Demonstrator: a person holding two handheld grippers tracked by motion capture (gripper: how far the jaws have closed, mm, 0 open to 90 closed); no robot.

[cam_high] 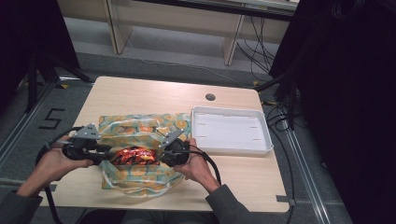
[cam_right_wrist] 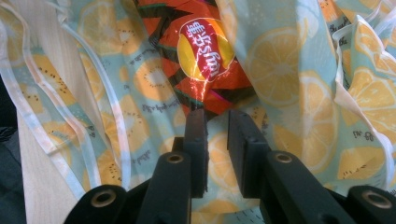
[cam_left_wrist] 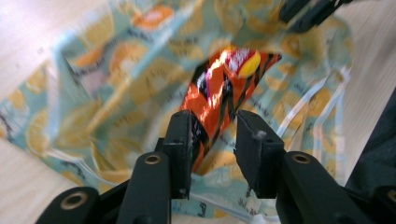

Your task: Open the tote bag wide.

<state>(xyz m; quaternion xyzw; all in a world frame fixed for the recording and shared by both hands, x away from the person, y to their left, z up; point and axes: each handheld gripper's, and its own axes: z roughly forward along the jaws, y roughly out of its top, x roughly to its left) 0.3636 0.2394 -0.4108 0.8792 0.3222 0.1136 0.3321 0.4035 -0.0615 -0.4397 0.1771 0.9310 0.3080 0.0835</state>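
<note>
On the wooden table (cam_high: 140, 93) lies a plastic tote bag (cam_high: 140, 128) printed with orange and lemon slices on pale blue-green, its mouth and white-edged handles turned toward the near edge. An orange snack packet (cam_high: 134, 155) with a red and yellow logo sits in the bag's opening, midway between the two grippers. The left gripper (cam_high: 105, 151) comes in from the left, held in the person's left hand (cam_high: 53, 163). In the left gripper view its jaws stand partly apart, with the near end of the snack packet (cam_left_wrist: 219, 93) reaching in between them; the picture is blurred, and whether the pads press on the foil cannot be told. The right gripper (cam_high: 161, 153) comes in from the right, held in the right hand (cam_high: 196, 165), just beside the packet's right end. In the right gripper view its jaws stand narrowly apart, with a strip of bag film showing in the gap and the bottom edge of the snack packet (cam_right_wrist: 201, 51) just beyond the tips; whether they pinch anything cannot be told. A white rectangular tray (cam_high: 264, 128) rests on the right part of the table, just right of the bag and apart from both grippers.
</note>
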